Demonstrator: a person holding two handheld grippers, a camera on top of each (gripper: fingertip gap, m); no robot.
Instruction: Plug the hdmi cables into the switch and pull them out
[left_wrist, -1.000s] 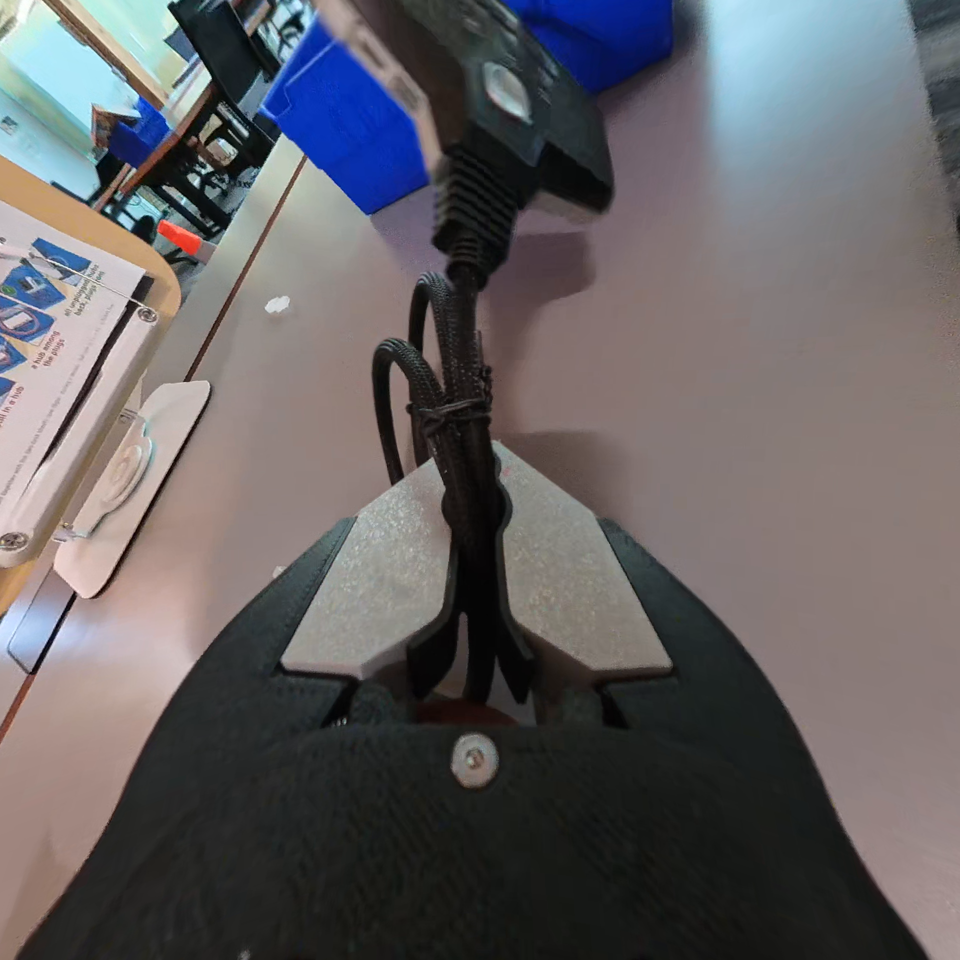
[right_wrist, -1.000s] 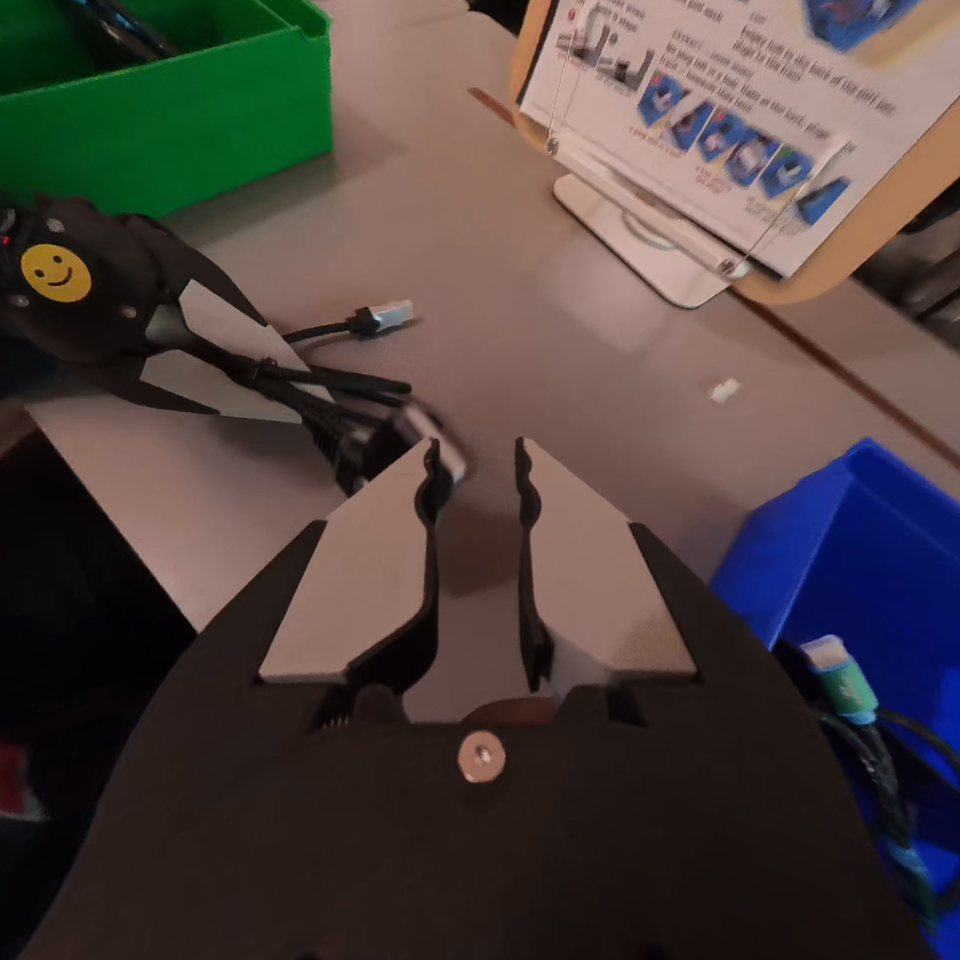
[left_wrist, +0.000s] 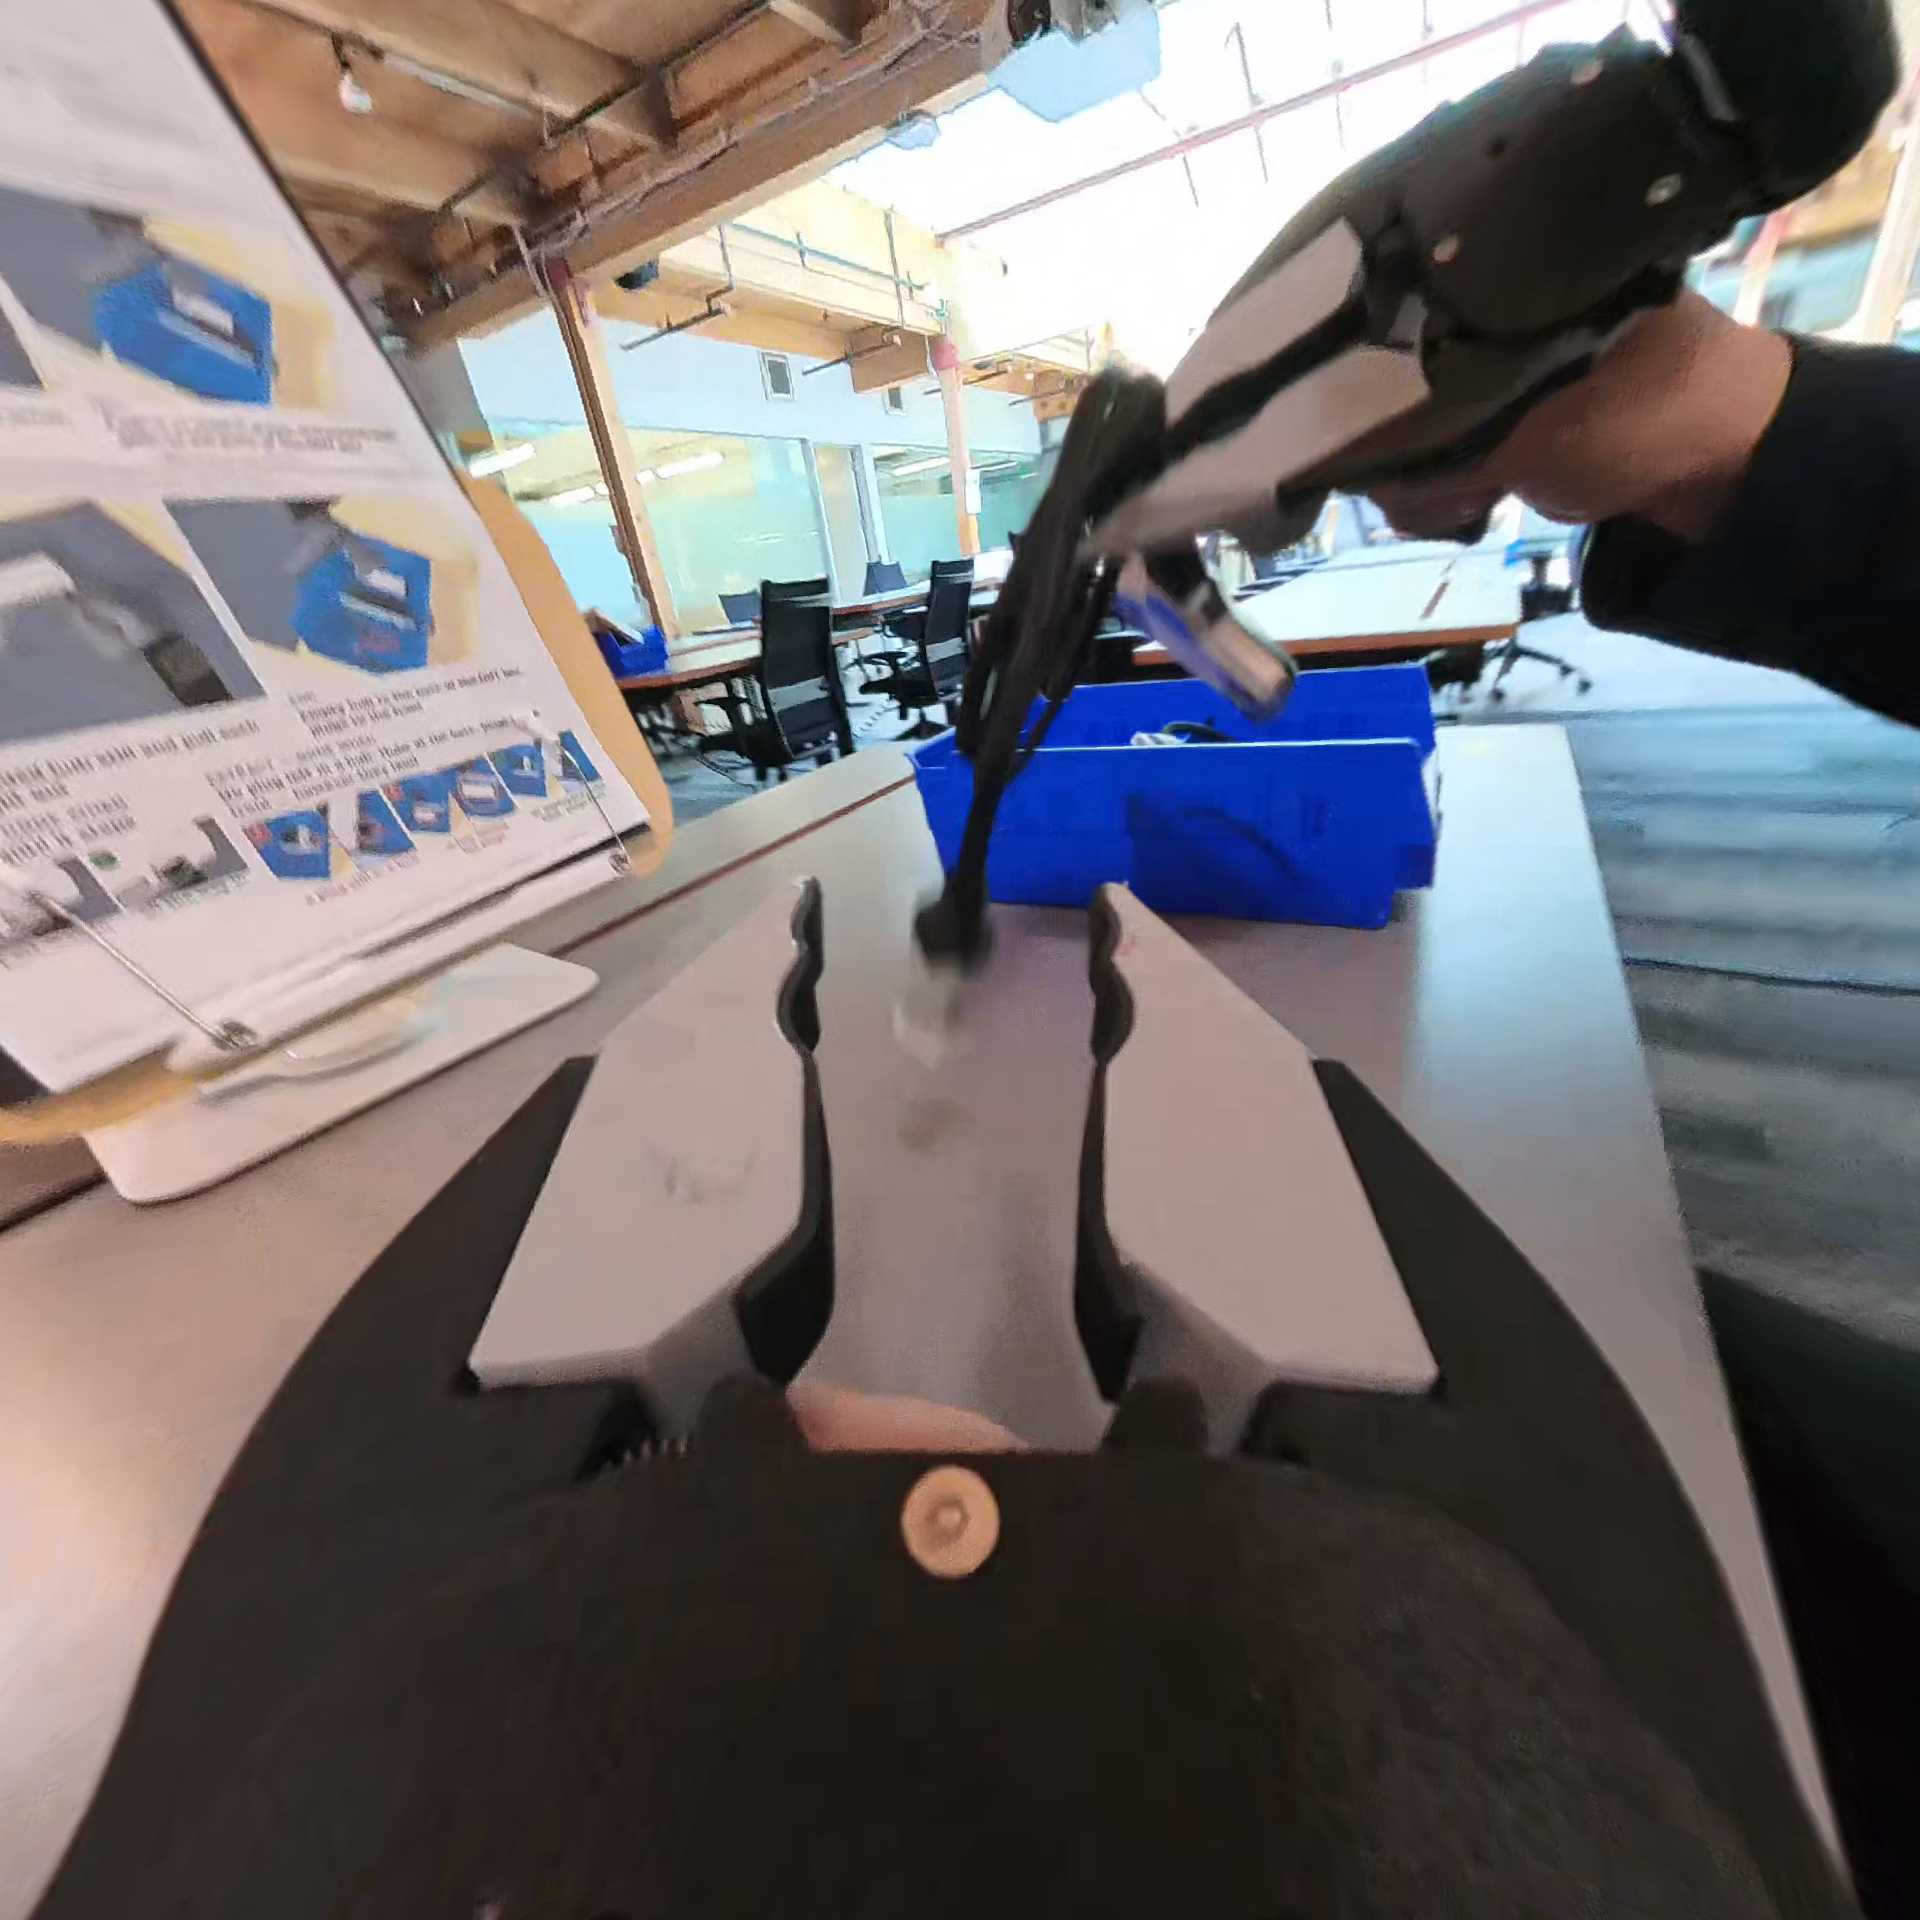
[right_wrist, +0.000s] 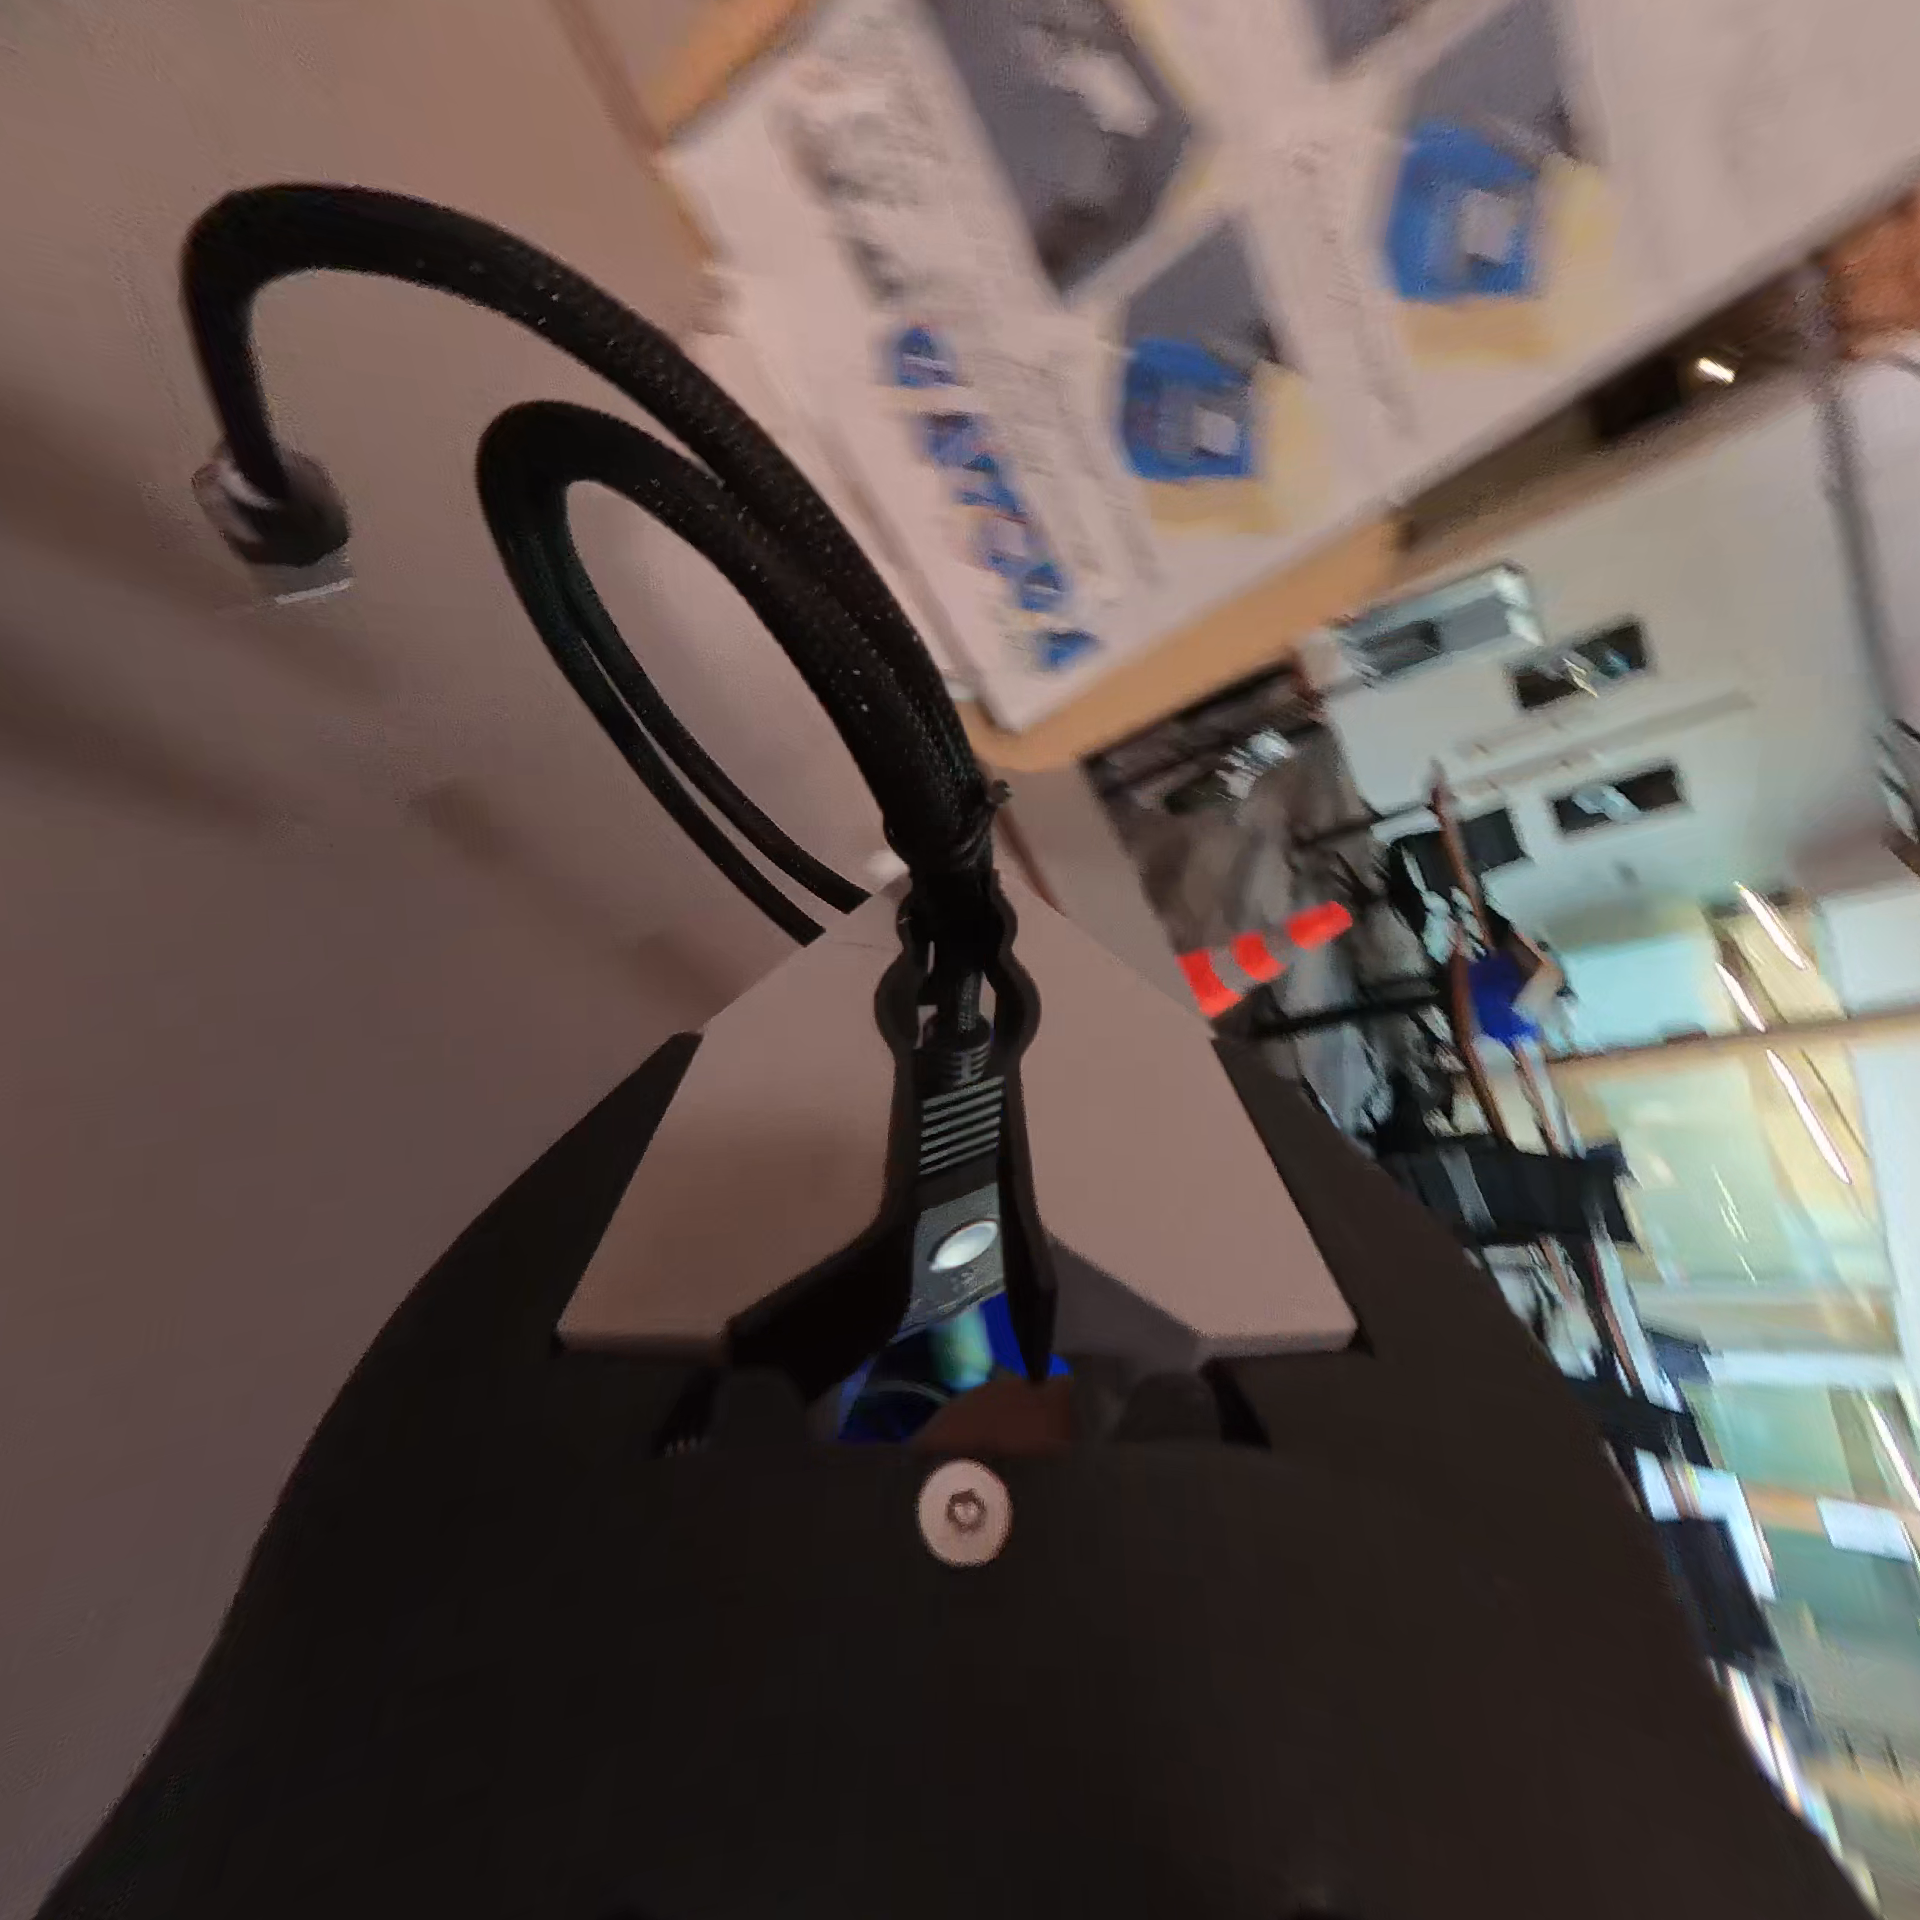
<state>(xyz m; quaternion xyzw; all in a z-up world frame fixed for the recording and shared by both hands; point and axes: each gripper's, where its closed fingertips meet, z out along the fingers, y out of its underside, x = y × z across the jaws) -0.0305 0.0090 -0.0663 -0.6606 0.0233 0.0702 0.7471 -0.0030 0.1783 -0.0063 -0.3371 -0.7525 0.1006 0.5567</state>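
While my left gripper (left_wrist: 951, 971) is hovering low over the grey table (left_wrist: 1507, 1039) with its jaws standing wide apart and nothing between them, my right gripper (right_wrist: 954, 920) is carrying the load: its jaws are pressing together on a bundled black braided cable (right_wrist: 727, 499), pinching it right at the tie that is binding the loops. From the right wrist view I am seeing the cable arching up and away from the fingertips in two loops, with one free plug (right_wrist: 272, 520) hanging at the far end above the table, and a ribbed black connector (right_wrist: 958, 1174) sitting back between the finger bases toward the camera. From the left wrist view the right gripper (left_wrist: 1132, 478) is showing up high at the upper right, held in a person's hand (left_wrist: 1621, 436), with the cable (left_wrist: 1013, 665) dangling down from it; the lower plug (left_wrist: 935, 977) is blurring just above the tabletop, between my left fingertips as the camera sees it. A blue-and-silver piece (left_wrist: 1205, 644) is sticking out just under the right gripper's fingers, but I cannot tell what it is. Behind the hanging cable a blue bin (left_wrist: 1195, 821) is resting on the table, and an instruction sheet on a white stand (left_wrist: 312, 644) is leaning at the left.
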